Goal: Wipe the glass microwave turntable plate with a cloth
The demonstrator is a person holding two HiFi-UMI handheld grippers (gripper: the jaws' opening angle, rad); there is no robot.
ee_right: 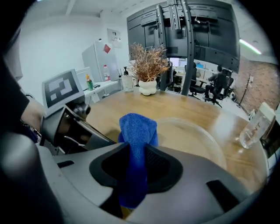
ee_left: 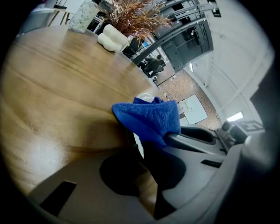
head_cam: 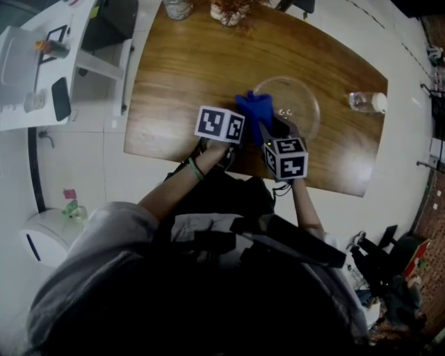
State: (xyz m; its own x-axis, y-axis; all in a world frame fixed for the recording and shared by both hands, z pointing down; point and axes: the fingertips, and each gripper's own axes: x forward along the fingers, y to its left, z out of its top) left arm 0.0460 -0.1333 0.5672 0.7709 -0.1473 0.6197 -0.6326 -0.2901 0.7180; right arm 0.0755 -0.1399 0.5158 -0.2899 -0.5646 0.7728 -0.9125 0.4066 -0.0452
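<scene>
The clear glass turntable plate (head_cam: 300, 104) lies on the wooden table (head_cam: 181, 76), right of centre. My right gripper (head_cam: 272, 131) is shut on a blue cloth (head_cam: 254, 110), which hangs bunched over the plate's left rim. In the right gripper view the cloth (ee_right: 138, 131) stands up between the jaws, with the plate (ee_right: 199, 138) just beyond. My left gripper (head_cam: 240, 133) sits close beside the right one. In its own view the jaws of the left gripper (ee_left: 139, 148) stand nearly together on what looks like the plate's rim (ee_left: 144, 97), under the cloth (ee_left: 151, 116).
A clear plastic bottle (head_cam: 366, 102) lies at the table's right end. A white vase of dried plants (head_cam: 229, 10) and a jar (head_cam: 177, 7) stand at the far edge. The table's near edge (head_cam: 208, 163) runs just under both grippers. A white desk (head_cam: 35, 69) stands left.
</scene>
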